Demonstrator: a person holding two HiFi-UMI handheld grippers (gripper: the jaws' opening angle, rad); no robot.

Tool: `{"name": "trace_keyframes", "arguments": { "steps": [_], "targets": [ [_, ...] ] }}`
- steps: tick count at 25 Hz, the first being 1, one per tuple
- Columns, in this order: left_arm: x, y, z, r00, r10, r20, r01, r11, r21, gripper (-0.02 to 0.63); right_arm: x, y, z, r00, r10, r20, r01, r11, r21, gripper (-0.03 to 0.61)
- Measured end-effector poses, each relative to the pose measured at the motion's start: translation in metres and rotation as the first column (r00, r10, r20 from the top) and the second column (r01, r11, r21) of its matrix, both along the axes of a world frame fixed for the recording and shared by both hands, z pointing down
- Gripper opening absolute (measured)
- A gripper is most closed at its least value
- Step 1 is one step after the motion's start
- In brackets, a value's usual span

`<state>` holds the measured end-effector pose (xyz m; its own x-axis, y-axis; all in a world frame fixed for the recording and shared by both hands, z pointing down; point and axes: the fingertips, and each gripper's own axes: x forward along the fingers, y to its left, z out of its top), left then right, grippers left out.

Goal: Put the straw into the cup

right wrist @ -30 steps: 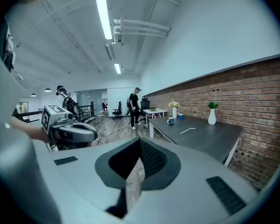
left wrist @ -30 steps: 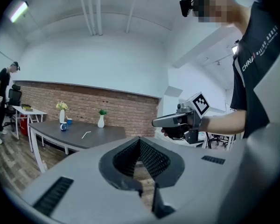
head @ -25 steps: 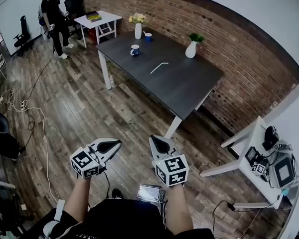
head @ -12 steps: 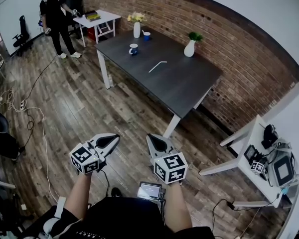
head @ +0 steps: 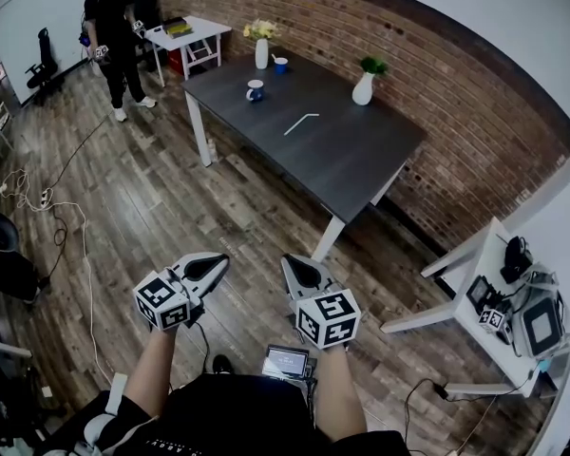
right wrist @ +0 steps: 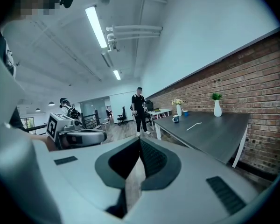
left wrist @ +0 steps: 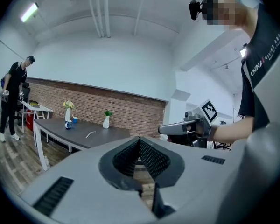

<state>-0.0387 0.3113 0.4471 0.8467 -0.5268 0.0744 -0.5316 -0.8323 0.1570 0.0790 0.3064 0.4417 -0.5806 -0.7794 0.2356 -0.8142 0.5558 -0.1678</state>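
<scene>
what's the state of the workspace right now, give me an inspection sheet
surface: dark table, mostly bare, well ahead of the person.
job's things: white straw lying flat mid-table; mug and small blue cup upright near the far end, apart from the straw.
clutter: flower vase and plant vase on the table.
grippers: left gripper and right gripper held low over the floor, jaws together, holding nothing.
cables: loose cables on the floor at left and lower right.
surroundings: brick wall, a person standing by a small white table, white desk with gear.
</scene>
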Motion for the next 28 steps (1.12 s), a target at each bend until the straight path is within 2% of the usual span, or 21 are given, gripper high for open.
{"name": "trace_keyframes", "arguments": {
  "steps": [10, 17, 22, 28],
  "targets": [
    [0.015, 0.0, 0.008, 1.0, 0.004, 0.015, -0.004, 1.0, 0.0, 0.003, 0.011, -0.004, 0.005, 1.0, -0.021, 0.013, 0.021, 1.0, -0.001, 0.006],
    [0.034, -0.003, 0.012, 0.999, -0.019, 0.036, 0.019, 1.0, -0.006, 0.003, 0.035, -0.008, 0.01, 0.999, -0.031, 0.02, 0.031, 1.0, -0.007, 0.006],
    [0.045, -0.004, 0.017, 0.999, -0.043, 0.023, 0.044, 0.999, -0.027, 0.003, 0.048, -0.015, 0.02, 0.999, -0.042, 0.032, 0.042, 0.999, -0.026, 0.006],
    [0.033, -0.028, 0.033, 0.997, -0.072, 0.026, 0.074, 0.995, -0.065, 0.003, 0.048, -0.038, 0.037, 0.999, -0.038, 0.036, 0.04, 0.997, -0.059, 0.006]
  ]
}}
